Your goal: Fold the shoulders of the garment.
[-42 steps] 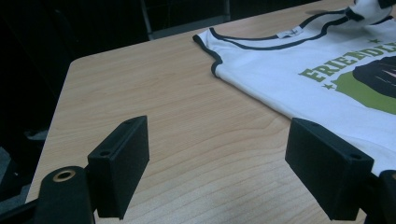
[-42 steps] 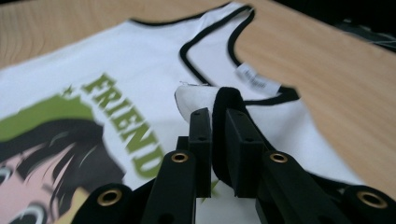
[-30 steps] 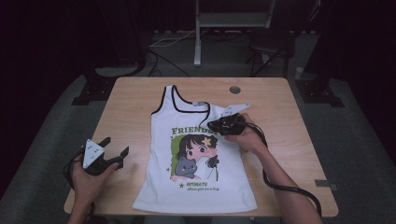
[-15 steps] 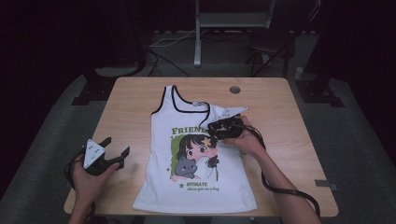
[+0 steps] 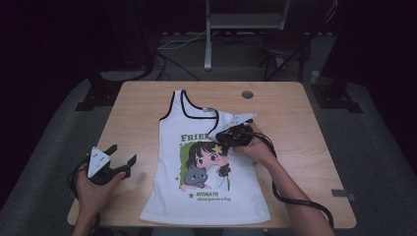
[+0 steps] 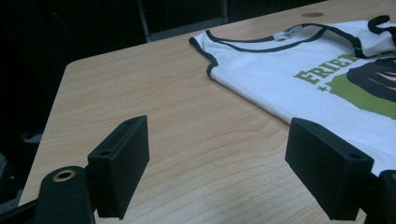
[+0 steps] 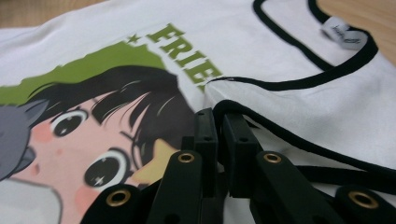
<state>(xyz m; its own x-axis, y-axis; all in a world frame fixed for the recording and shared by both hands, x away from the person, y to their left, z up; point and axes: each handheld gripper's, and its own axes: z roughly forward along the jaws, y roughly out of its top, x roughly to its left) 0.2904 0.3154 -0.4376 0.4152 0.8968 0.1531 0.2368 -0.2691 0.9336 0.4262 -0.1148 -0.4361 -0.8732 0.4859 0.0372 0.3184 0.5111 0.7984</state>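
The right gripper (image 5: 227, 136) lies low over the white tank top (image 5: 196, 172), its just-closed jaws pinching the folded black-trimmed strap (image 7: 261, 122). The left gripper (image 5: 120, 161) rests beside the shirt, jaws spread, on bare table (image 5: 137, 118).

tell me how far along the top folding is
Barely begun. The tank top lies flat, print up, on the table, with only its right shoulder strap folded in over the chest. The right gripper has just closed, pinching that black-trimmed strap. The left gripper waits open over bare wood. Everything else remains unfolded.
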